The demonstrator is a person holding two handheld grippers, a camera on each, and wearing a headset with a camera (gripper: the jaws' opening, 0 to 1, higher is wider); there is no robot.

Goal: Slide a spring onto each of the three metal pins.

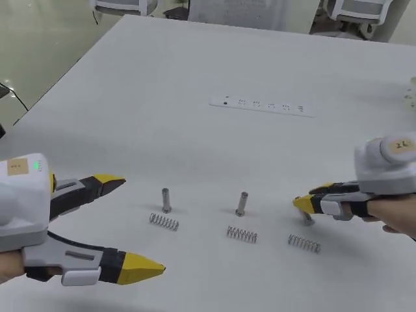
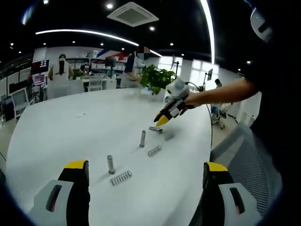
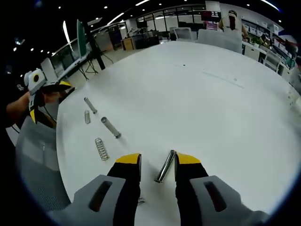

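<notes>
Counter (image 1: 195, 143): white and flat, with a power strip (image 1: 263, 105) lying well behind the work.
Pins: three short metal pins are set in a row across the near part of the counter. The left pin (image 1: 166, 199) and middle pin (image 1: 242, 203) stand upright. The right pin (image 1: 307, 219) is seen slanted in the right gripper view.
Springs: the left spring (image 1: 164, 221), middle spring (image 1: 242, 234) and right spring (image 1: 304, 244) are each laid on their side just in front of their pin. None has been threaded on yet.
Left hand-held gripper (image 1: 130, 224): held over the near left of the counter with its jaws spread wide and nothing between them.
Right hand-held gripper (image 3: 158, 159): brought to the right pin with its jaws narrowly apart and the pin between them. A gap is seen on one side, and contact on the other side cannot be settled from the fisheye view.
Handling, springs: judged light, thin-wired and soft along the axis, so likely to roll or skid. They are best pinched gently across the middle coils with both ends left open.
Handling, pins: judged stiff, smooth and easily toppled. They are best steadied low on the shank with the top left free.
</notes>
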